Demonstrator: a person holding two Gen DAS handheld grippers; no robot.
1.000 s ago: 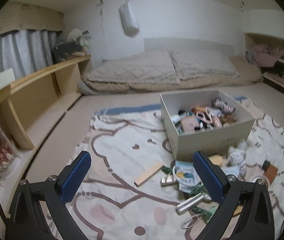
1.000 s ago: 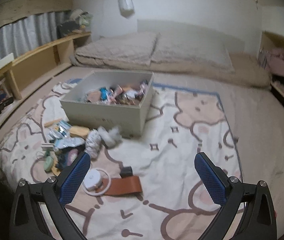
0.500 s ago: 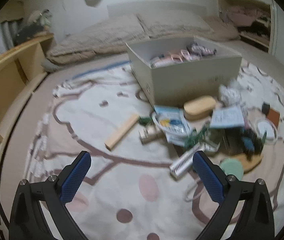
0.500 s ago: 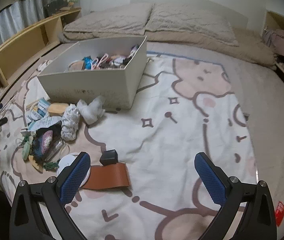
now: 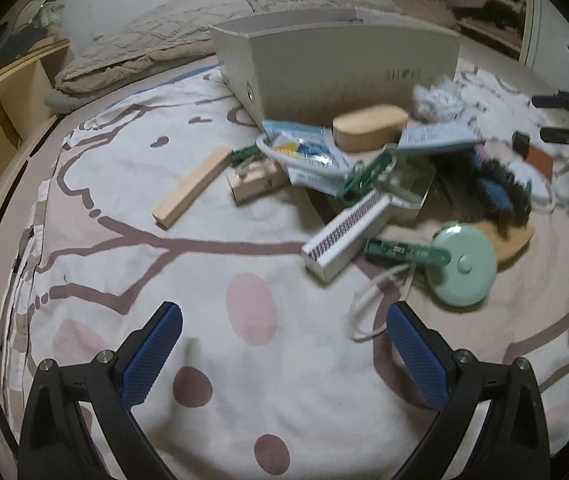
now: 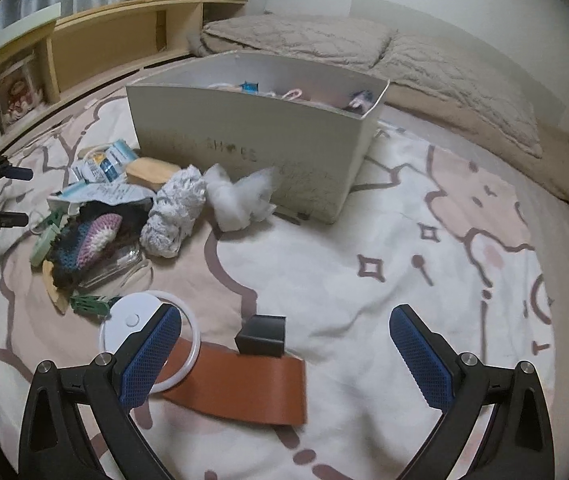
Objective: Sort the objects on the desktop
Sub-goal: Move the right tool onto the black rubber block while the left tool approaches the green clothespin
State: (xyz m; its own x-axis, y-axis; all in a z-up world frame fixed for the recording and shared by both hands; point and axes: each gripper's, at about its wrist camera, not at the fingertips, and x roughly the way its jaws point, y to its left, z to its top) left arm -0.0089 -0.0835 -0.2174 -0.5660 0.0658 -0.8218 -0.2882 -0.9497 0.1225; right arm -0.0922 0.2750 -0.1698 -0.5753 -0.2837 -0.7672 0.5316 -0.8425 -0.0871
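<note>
Patterned blanket (image 5: 204, 264) carries a clutter beside the box (image 5: 336, 68), where a wood block (image 5: 190, 188) lies flat, long axis running from near-left to far-right, ahead of the left gripper (image 5: 284, 344), both it and the right gripper (image 6: 284, 344) spread wide, empty.

Both wrist views look low across blanket (image 5: 212, 264); share box (image 6: 252, 148).

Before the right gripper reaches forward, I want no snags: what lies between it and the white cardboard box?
In the right wrist view, a small black box on a brown leather strap, then bare blanket.
</note>
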